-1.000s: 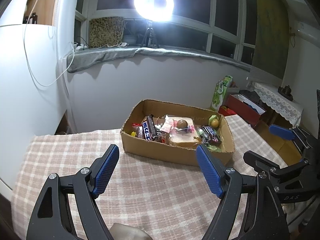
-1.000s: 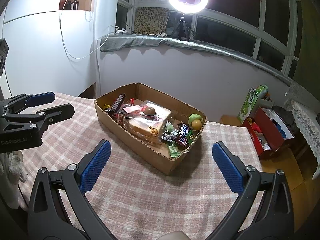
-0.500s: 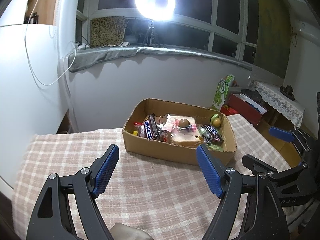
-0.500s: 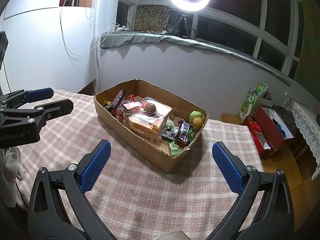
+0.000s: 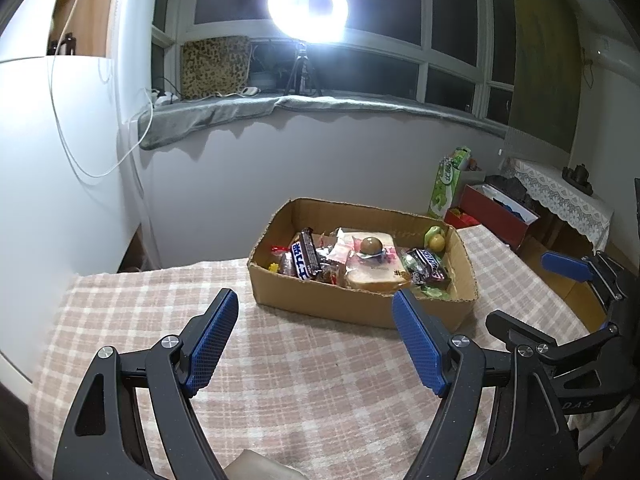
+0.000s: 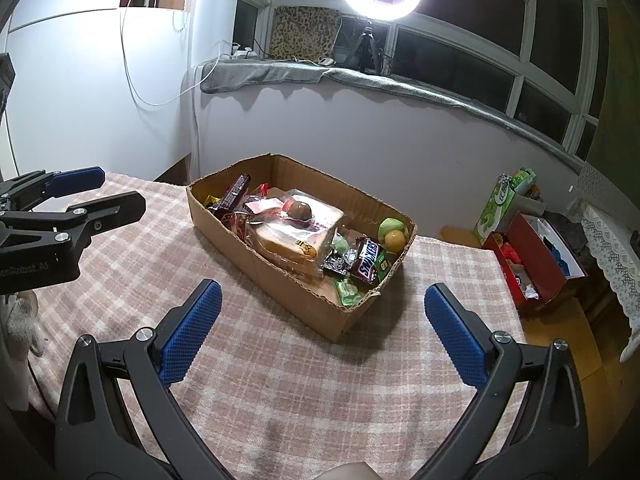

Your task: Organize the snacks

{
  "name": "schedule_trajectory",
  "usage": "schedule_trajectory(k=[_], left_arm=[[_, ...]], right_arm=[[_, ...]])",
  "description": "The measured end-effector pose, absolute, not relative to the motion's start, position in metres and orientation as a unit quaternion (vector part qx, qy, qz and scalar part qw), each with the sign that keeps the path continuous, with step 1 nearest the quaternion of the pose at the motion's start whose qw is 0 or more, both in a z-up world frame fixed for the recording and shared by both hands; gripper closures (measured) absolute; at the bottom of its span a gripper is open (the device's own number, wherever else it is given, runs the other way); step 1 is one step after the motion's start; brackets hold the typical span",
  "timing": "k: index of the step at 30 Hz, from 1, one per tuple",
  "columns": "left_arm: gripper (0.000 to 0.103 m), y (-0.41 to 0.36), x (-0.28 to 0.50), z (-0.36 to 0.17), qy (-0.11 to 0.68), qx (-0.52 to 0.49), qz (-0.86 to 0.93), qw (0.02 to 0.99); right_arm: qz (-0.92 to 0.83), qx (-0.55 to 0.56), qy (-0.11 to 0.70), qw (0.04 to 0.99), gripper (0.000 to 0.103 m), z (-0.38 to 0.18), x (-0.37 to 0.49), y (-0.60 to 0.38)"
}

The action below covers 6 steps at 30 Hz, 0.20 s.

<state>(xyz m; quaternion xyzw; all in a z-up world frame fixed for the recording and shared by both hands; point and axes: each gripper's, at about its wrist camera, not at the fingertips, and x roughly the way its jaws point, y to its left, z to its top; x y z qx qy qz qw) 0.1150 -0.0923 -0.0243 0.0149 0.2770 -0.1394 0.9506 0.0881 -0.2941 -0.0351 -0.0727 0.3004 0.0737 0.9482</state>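
Note:
A cardboard box (image 5: pixel 352 308) (image 6: pixel 280 276) stands on the checked tablecloth, full of snacks: a wrapped bread slice (image 5: pixel 376 276) (image 6: pixel 296 236) with a brown chocolate ball (image 5: pixel 371 245) (image 6: pixel 300 211) on it, a Snickers bar (image 5: pixel 430 266) (image 6: pixel 366 266), a dark bar (image 5: pixel 304 260) (image 6: pixel 236 190), a green and yellow candy (image 5: pixel 436 240) (image 6: pixel 394 238). My left gripper (image 5: pixel 314 342) is open and empty, short of the box. My right gripper (image 6: pixel 320 330) is open and empty, short of the box's near corner. Each gripper shows in the other's view, the right (image 5: pixel 560 320) and the left (image 6: pixel 80 196).
The tablecloth (image 5: pixel 300 380) (image 6: pixel 300 380) covers the table in front of the box. A white wall and window sill stand behind. A green carton (image 5: pixel 448 184) (image 6: pixel 504 208) and a red box (image 5: pixel 496 216) (image 6: pixel 540 260) sit on the floor to the right.
Both grippers have drawn back and up a little from the box, so it sits slightly farther away in both views. Both stay open and empty.

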Motion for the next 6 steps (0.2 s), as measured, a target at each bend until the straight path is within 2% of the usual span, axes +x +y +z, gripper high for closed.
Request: schedule_trajectory(k=[6], left_arm=[[0.024, -0.0944, 0.1116, -0.0242, 0.267, 0.024, -0.14, 0.953]], right_arm=[[0.073, -0.076, 0.305, 0.946, 0.0, -0.0383, 0.089, -0.2956]])
